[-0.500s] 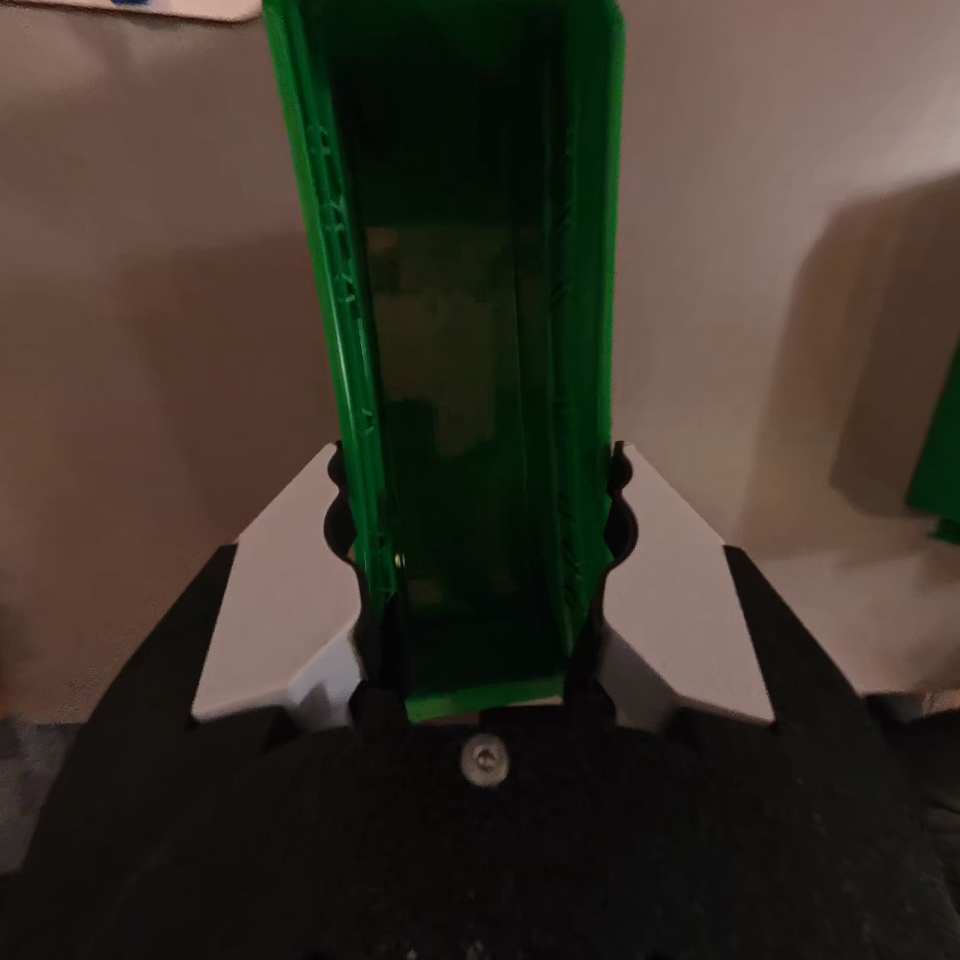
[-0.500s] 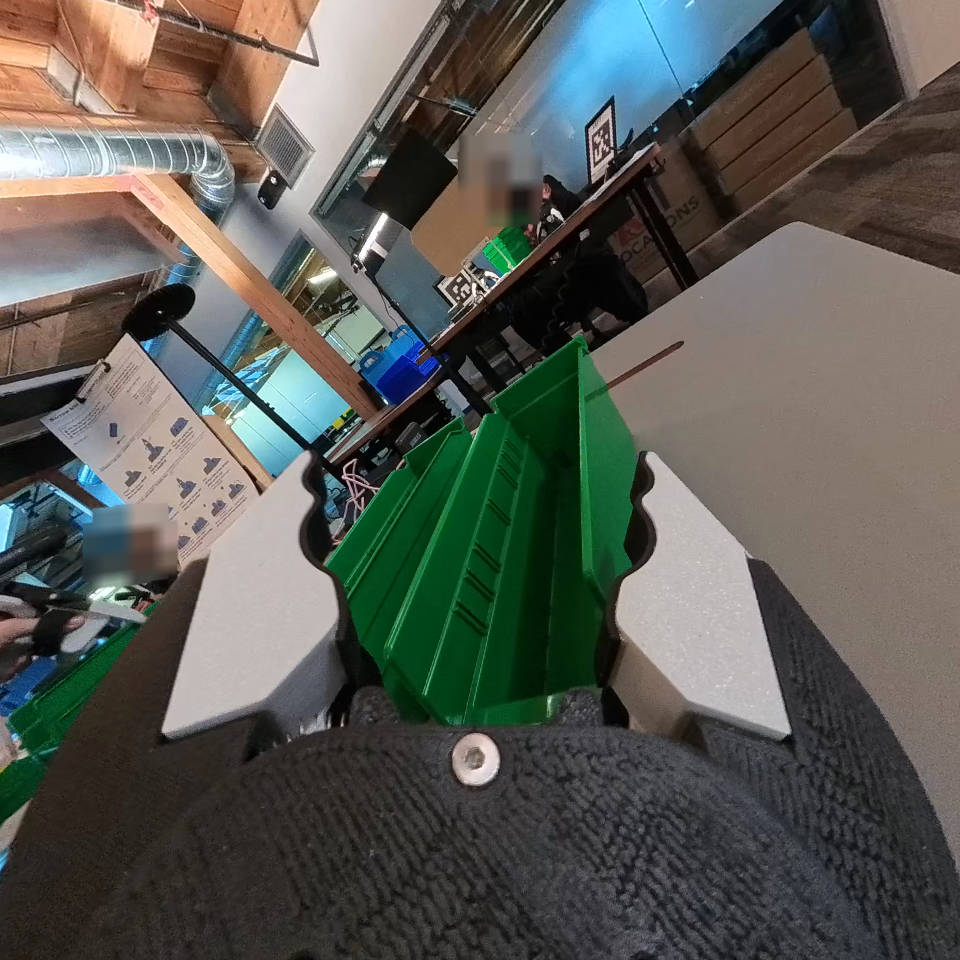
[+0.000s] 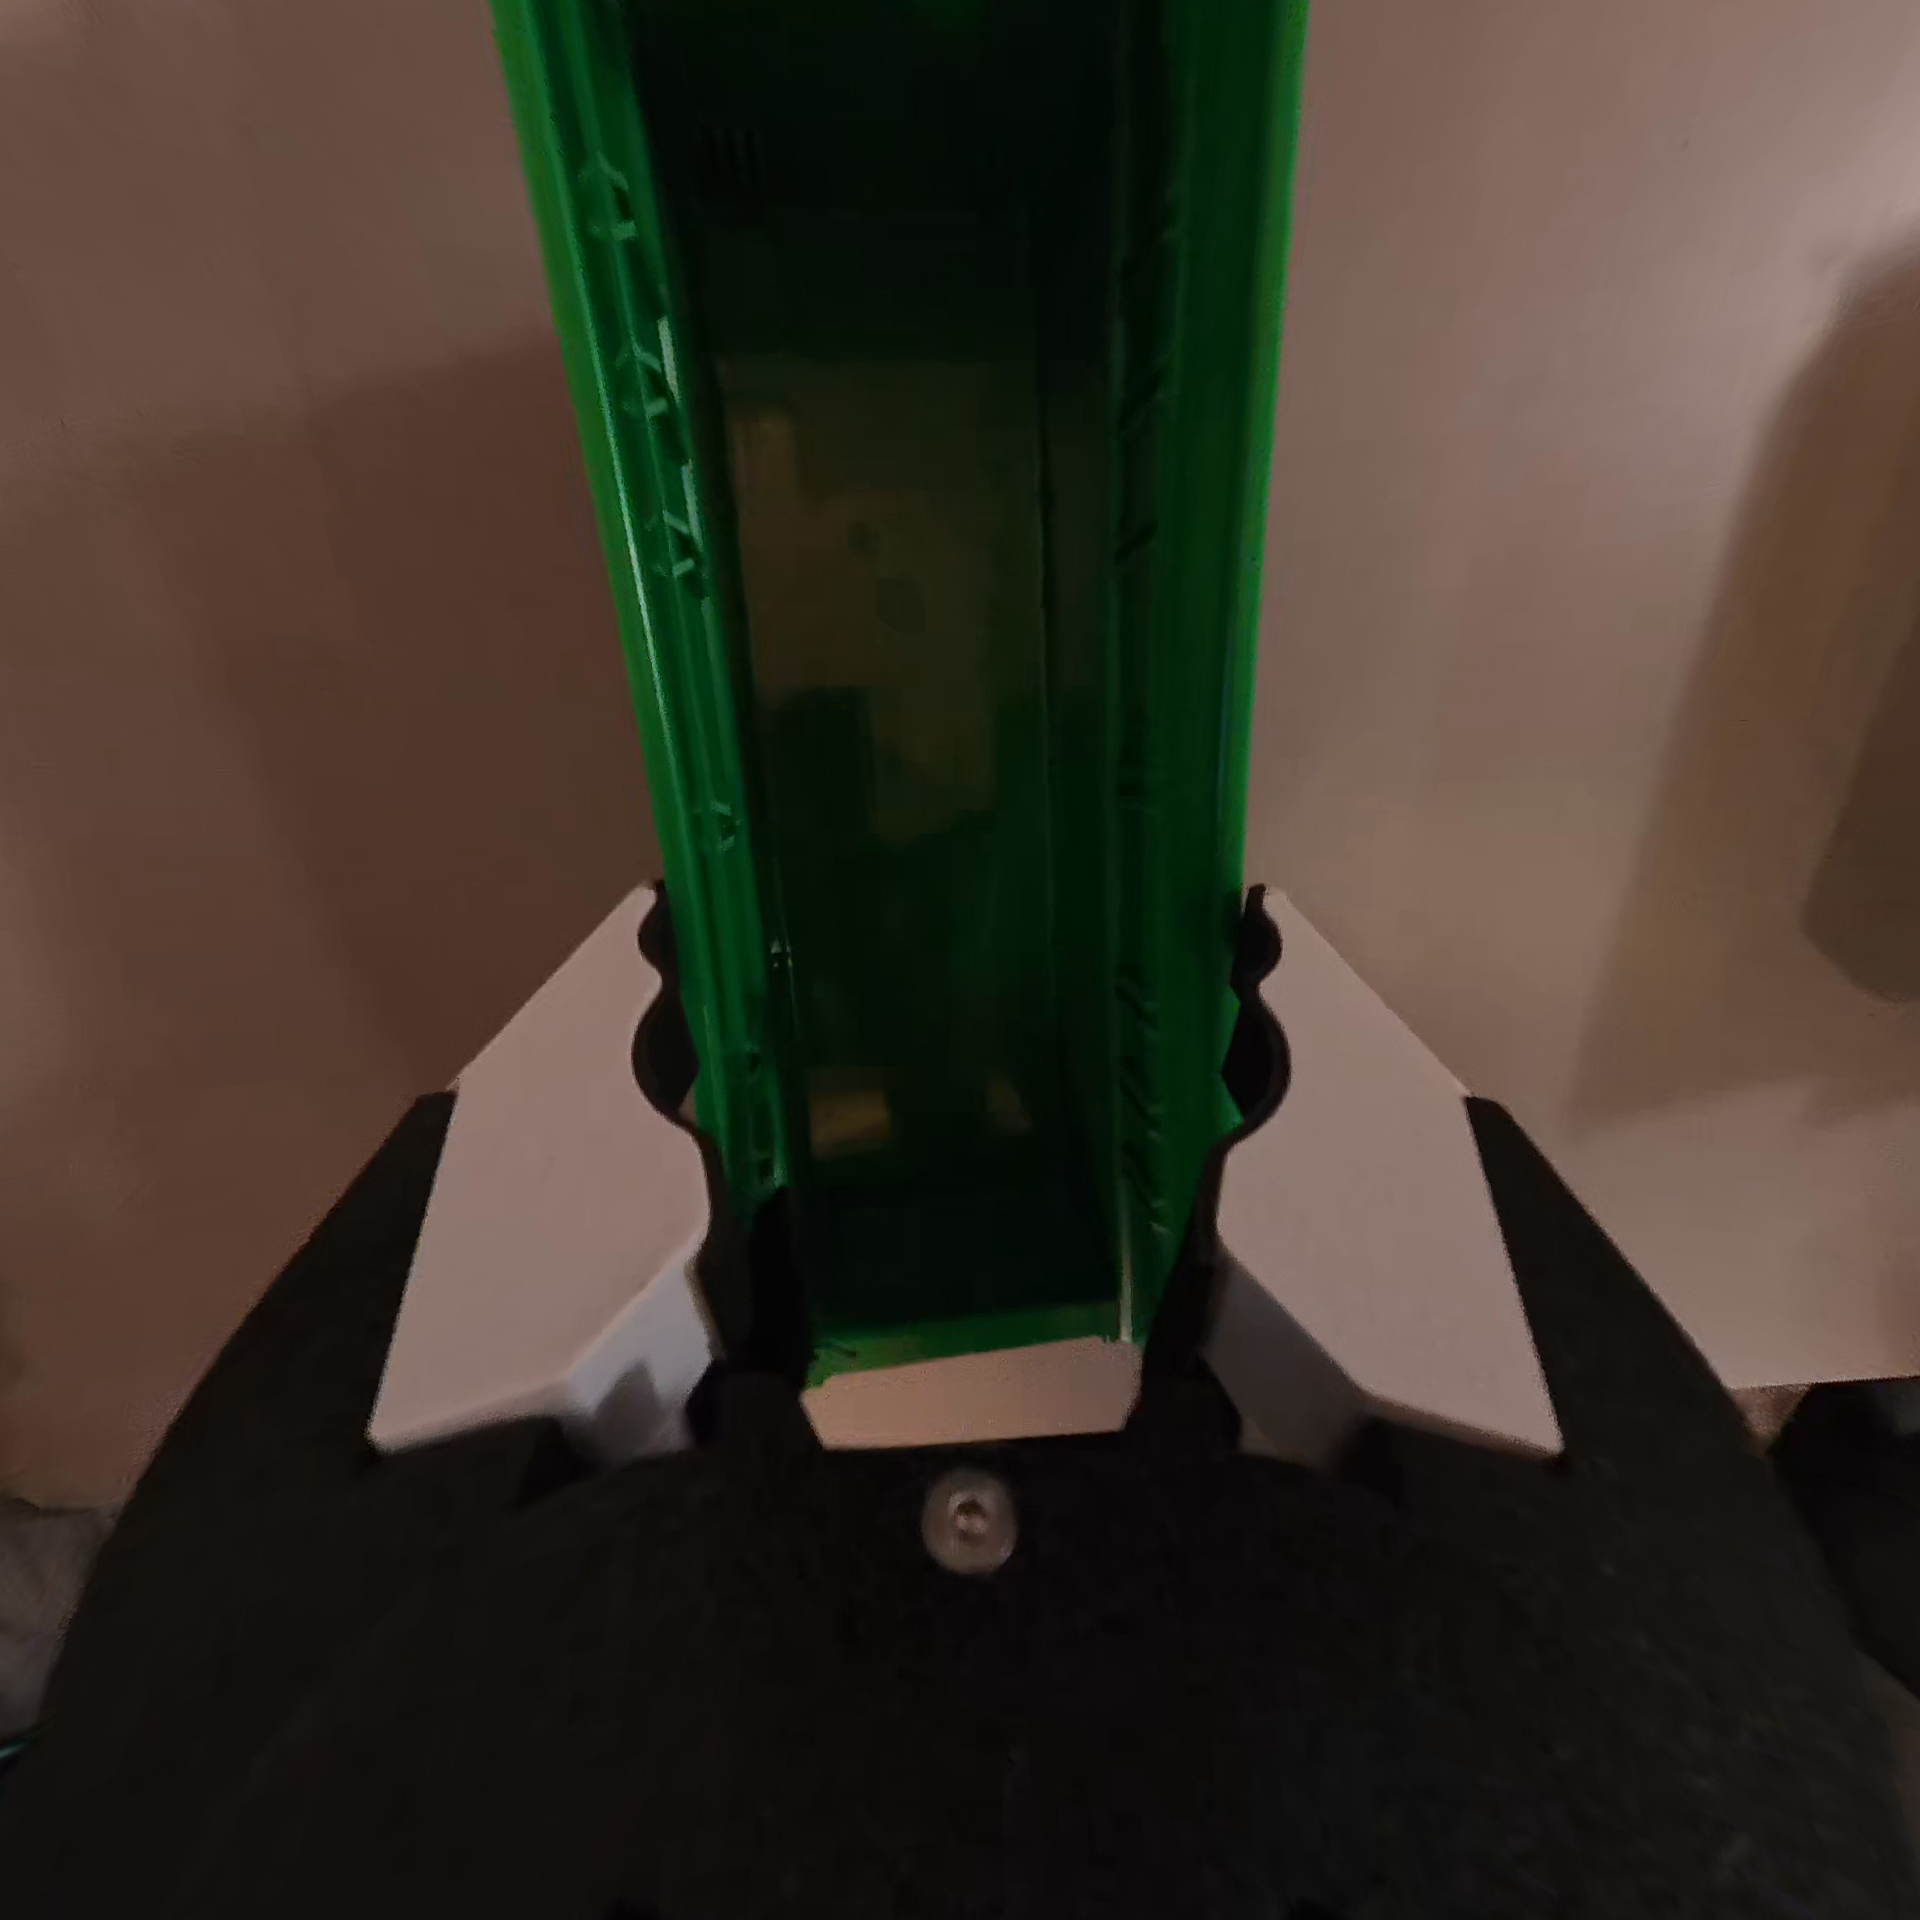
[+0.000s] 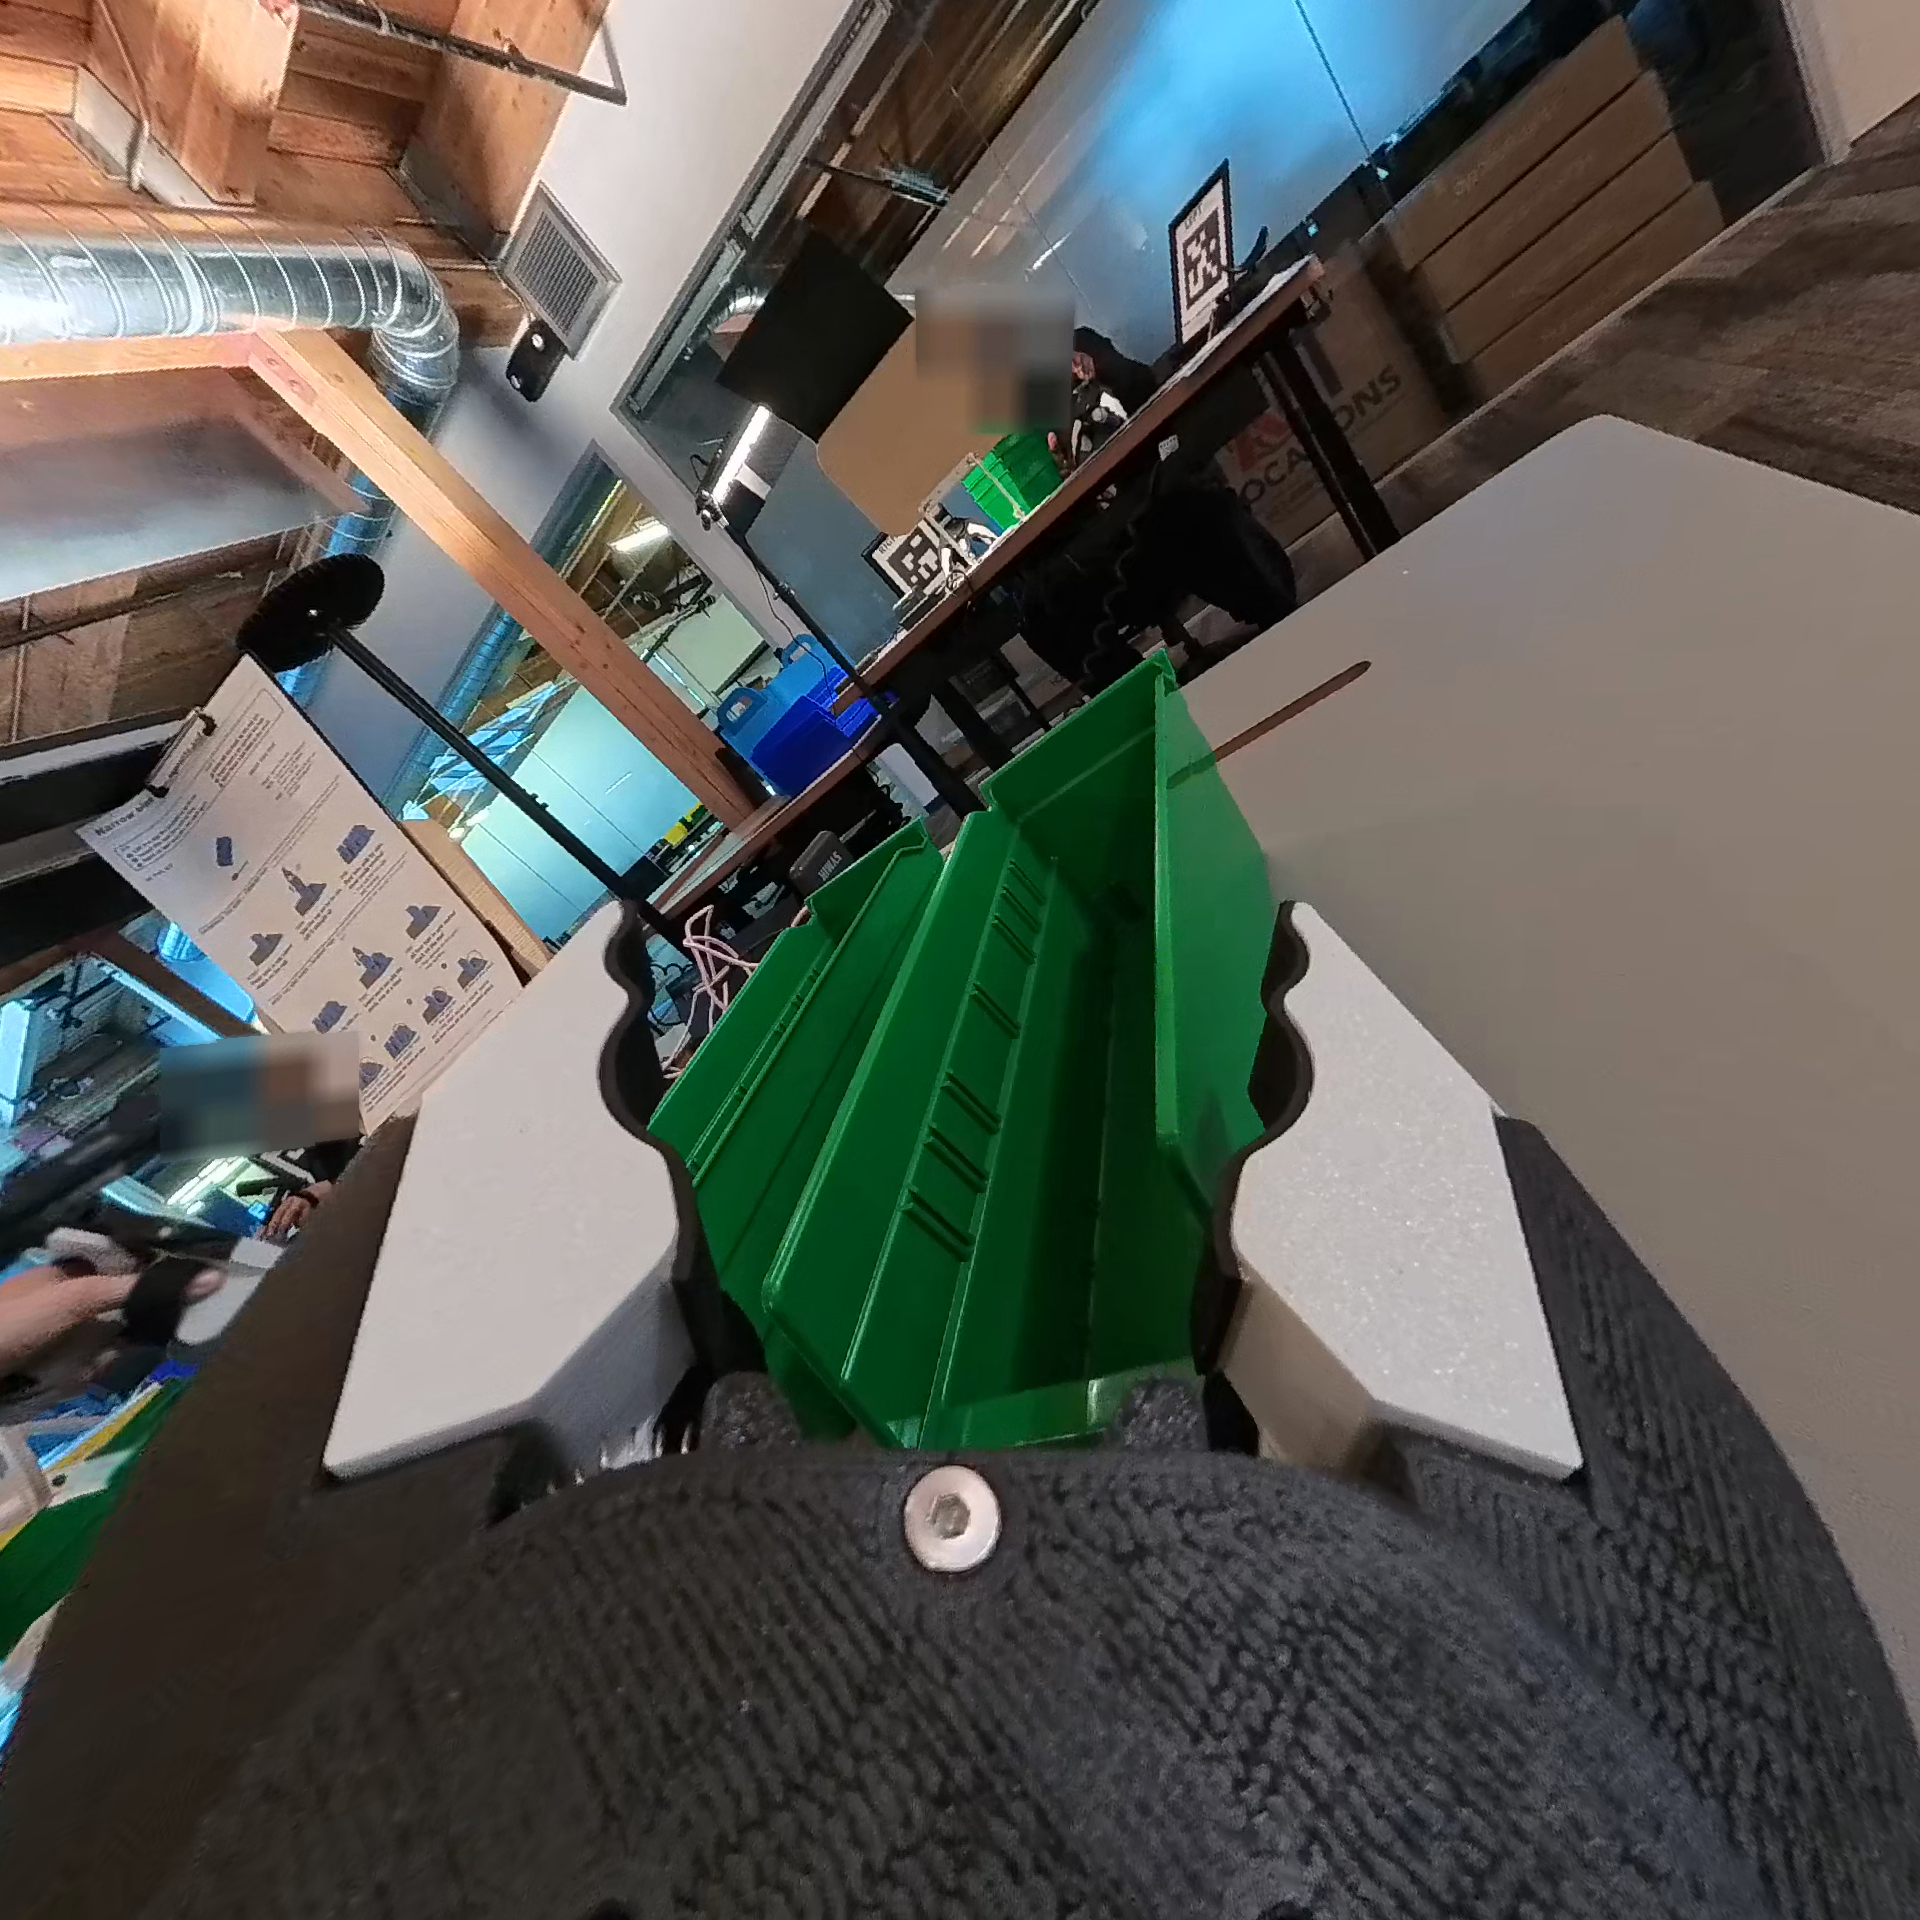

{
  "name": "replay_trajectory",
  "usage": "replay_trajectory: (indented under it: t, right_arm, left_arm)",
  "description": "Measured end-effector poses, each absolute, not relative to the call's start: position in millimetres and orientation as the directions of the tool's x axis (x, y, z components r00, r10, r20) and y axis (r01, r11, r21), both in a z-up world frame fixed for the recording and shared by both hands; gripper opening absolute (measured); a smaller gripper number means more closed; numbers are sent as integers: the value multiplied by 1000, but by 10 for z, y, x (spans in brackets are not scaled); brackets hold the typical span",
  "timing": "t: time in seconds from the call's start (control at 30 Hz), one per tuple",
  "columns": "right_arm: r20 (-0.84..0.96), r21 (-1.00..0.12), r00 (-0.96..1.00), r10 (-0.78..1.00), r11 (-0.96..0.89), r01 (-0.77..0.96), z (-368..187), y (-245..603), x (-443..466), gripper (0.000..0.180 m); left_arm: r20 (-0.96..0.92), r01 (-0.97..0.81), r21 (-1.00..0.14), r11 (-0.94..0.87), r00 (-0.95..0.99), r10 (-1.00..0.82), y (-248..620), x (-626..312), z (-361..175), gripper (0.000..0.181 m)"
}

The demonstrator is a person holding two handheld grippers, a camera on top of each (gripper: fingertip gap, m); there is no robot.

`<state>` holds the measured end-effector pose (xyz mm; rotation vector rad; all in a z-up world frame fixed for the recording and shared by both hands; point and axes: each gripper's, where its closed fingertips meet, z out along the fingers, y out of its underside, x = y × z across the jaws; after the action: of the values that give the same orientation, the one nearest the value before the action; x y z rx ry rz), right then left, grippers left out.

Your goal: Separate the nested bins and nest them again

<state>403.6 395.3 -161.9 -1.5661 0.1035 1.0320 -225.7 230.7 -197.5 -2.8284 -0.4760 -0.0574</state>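
Observation:
In the left wrist view a long, narrow green bin [image 3: 935,520] runs up from between my fingers over the pale table [image 3: 260,623]. I look into its dark inside. My left gripper [image 3: 956,935] is shut on its two side walls near the bin's near end. In the right wrist view a second green bin [image 4: 1039,1039] with ribbed inner walls lies tilted between my fingers, beside the grey table top [image 4: 1610,831]. My right gripper [image 4: 956,935] is shut on it. The two bins are apart, and neither view shows the other bin.
In the right wrist view a brown stick [image 4: 1299,707] lies on the table past the bin. Behind are desks with green bins [image 4: 1013,473] and blue bins [image 4: 800,727], a lamp stand [image 4: 499,769], a poster board [image 4: 312,914] and people. More green [image 4: 62,1538] shows at the lower left.
In the left wrist view the bin's near end now sits a little farther from the palm, with table showing in the gap. The green piece at the right edge has left view. The right view is almost unchanged.

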Motion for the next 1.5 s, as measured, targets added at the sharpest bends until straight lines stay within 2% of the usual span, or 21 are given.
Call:
replay_trajectory:
  t: [0.07, 0.17, 0.27, 0.33, 0.53, 0.7, 0.93, 1.27, 1.4, 1.5]
  right_arm:
    - [-650, -755, 602, 463, -301, -583, -1620, 3953, 4035, 117]
    - [-650, -755, 604, 462, -301, -582, -1623, 3954, 4034, 117]
    - [-650, -755, 603, 462, -305, -580, -1629, 3954, 4022, 117]
    - [-650, -755, 603, 463, -307, -579, -1633, 3954, 4014, 117]
    - [-649, -757, 603, 464, -314, -573, -1643, 3952, 3998, 117]
    - [-653, -754, 599, 464, -316, -576, -1648, 3957, 4001, 117]
    - [-651, -755, 598, 467, -318, -574, -1635, 3949, 3990, 117]
    - [-650, -756, 599, 467, -317, -573, -1625, 3944, 3988, 117]
    - [-645, -761, 605, 467, -314, -568, -1619, 3943, 3982, 117]
    - [-639, -766, 613, 465, -314, -561, -1623, 3947, 3975, 117]
  left_arm:
    - [105, 344, -233, -909, 939, 328, 2273, -2250, -2063, 111]
    - [111, 352, -252, -901, 936, 335, 2290, -2268, -2070, 115]
    - [44, 318, -277, -907, 947, 318, 2316, -2310, -2050, 120]
    - [11, 289, -291, -912, 954, 299, 2360, -2302, -2015, 112]
    - [9, 315, -241, -918, 946, 323, 2356, -2240, -1970, 90]
    - [5, 231, -305, -924, 971, 241, 2438, -2205, -1781, 87]
    - [27, 247, -369, -896, 967, 255, 2454, -2221, -1436, 90]
    - [-16, 95, -560, -823, 992, 125, 2792, -1697, -749, 91]
    - [60, 40, -601, -799, 998, 5, 3052, -1099, -733, 92]
    - [133, 28, -593, -805, 989, -64, 3282, -635, -997, 93]
